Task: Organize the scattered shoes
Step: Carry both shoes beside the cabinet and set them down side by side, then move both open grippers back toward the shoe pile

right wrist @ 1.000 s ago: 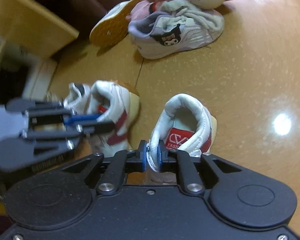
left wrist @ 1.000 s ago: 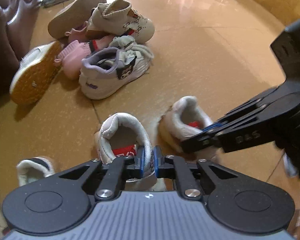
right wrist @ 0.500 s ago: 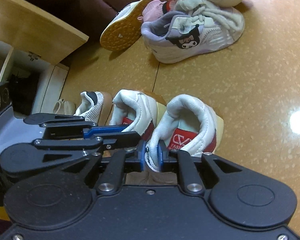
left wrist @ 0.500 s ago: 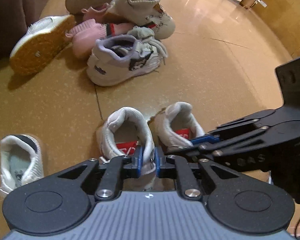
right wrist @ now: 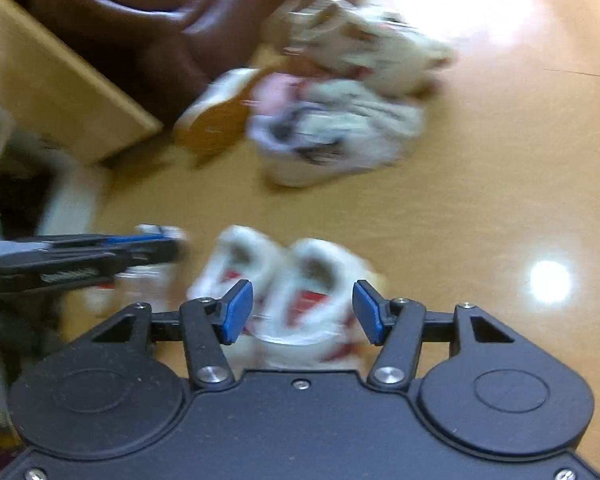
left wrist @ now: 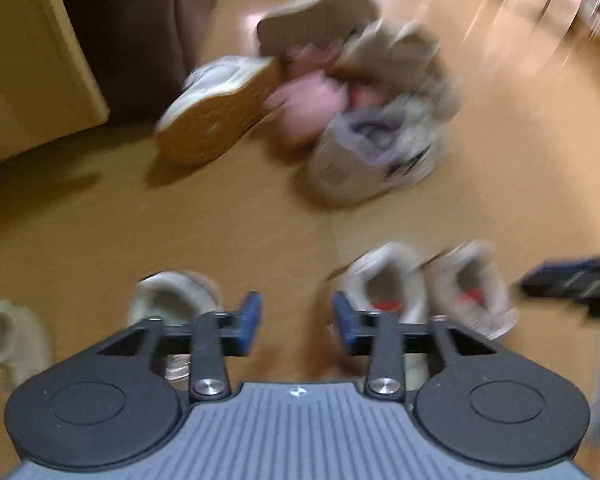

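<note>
Two white shoes with red insoles stand side by side on the floor, heels toward me (left wrist: 392, 280) (left wrist: 470, 280); they also show in the right wrist view (right wrist: 240, 260) (right wrist: 320, 276). My left gripper (left wrist: 297, 320) is open and empty, just left of the pair. My right gripper (right wrist: 302, 312) is open and empty, its jaws apart above the right shoe's heel. A white mesh shoe (left wrist: 172, 300) stands left of the pair. Both views are blurred.
A heap of scattered shoes lies farther off: an orange-soled white shoe (left wrist: 220, 116), a pink one (left wrist: 312, 104), a lilac-and-white sneaker (left wrist: 376, 152) and beige ones (right wrist: 360, 48). A brown sofa (right wrist: 140, 12) and a wooden cabinet (left wrist: 28, 60) stand at the left.
Both grippers have opened and let go of the white-and-red shoes, which now stand together on the floor. Both grippers have pulled back; the left one has shifted left.
</note>
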`<state>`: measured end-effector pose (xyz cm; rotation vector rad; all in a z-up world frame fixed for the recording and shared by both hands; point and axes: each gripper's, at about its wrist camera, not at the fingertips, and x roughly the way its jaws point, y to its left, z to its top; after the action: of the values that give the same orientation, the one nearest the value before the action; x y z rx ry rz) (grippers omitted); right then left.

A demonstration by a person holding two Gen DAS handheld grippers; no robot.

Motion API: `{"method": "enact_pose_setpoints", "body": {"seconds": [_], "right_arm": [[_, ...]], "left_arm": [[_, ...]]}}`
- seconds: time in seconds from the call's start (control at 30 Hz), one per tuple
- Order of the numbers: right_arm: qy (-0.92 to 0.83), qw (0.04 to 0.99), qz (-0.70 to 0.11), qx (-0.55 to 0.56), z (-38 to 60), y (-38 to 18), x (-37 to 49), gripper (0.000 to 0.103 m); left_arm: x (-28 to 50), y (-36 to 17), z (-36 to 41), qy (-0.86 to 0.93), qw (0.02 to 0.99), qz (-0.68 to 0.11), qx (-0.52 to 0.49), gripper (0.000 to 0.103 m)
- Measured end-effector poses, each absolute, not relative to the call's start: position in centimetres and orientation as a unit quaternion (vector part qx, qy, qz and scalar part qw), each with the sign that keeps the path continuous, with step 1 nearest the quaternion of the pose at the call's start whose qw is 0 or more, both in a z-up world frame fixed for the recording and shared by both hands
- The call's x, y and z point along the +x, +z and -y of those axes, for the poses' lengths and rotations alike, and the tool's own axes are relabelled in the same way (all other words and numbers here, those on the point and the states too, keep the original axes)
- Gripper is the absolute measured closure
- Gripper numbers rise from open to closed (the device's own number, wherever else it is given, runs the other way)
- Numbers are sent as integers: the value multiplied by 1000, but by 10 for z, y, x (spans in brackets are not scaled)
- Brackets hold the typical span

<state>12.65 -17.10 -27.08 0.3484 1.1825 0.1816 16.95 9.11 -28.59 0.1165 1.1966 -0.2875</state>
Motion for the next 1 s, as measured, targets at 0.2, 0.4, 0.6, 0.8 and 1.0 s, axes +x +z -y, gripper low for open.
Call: {"method": "enact_pose_setpoints", "body": {"seconds": [0.2,0.4,0.6,0.8,1.0], "right_arm": [[88,758,-600,239,186,-315,127,53],[90,747,-607,257,189,-322,130,54],[71,778,-582,226,197,-300,135,49],[91,817,-547,158,202,-270,165,47],[124,857,-492,86,197,-230,231,44]], "left_arm": [[170,-309,-117,-139,794,-584,-92,56],[172,-307,-125,-143,791,-585,-113,55],[189,-286,-111,-141,826,-539,-87,50],[213,-266,-84,-149,851,-498,-67,38],[237,-249,-66,-139,879,-453,-63,38]]}}
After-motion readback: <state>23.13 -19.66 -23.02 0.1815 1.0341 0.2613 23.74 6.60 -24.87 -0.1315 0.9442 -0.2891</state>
